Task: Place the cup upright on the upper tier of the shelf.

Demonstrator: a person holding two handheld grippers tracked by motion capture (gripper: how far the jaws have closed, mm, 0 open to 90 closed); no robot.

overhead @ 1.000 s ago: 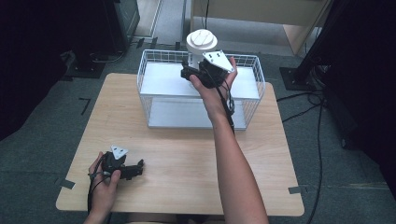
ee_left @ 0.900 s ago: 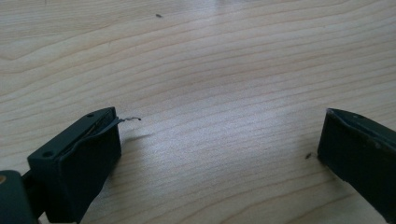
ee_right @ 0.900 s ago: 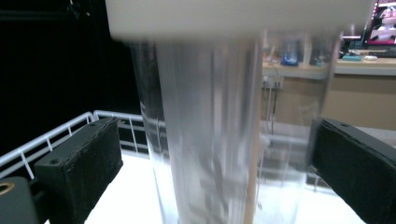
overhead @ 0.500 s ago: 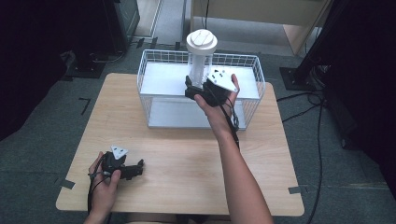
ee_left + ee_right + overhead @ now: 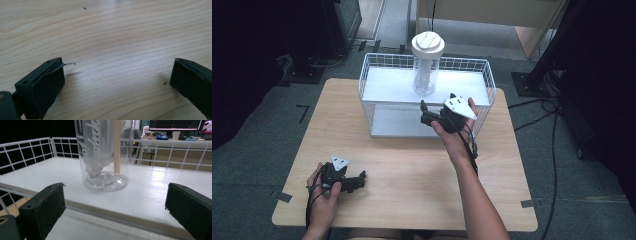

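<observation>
While the clear tumbler (image 5: 425, 70) with its white lid (image 5: 428, 44) stands upright on the white upper shelf (image 5: 382, 87) of the wire rack (image 5: 479, 67), the right hand-held gripper (image 5: 426, 114) is held at the rack's front edge, just in front of the tumbler and apart from it. Its jaws are spread wide with nothing between them; in the right gripper view the tumbler's (image 5: 102, 152) base is seen between them but farther back on the shelf (image 5: 155, 187). Printed lettering is seen on the tumbler's wall. The left hand-held gripper (image 5: 357, 181) is rested on the wooden bench (image 5: 412, 170) near its front left corner, well apart from the rack, its jaws likewise wide apart over bare wood (image 5: 112, 50).
</observation>
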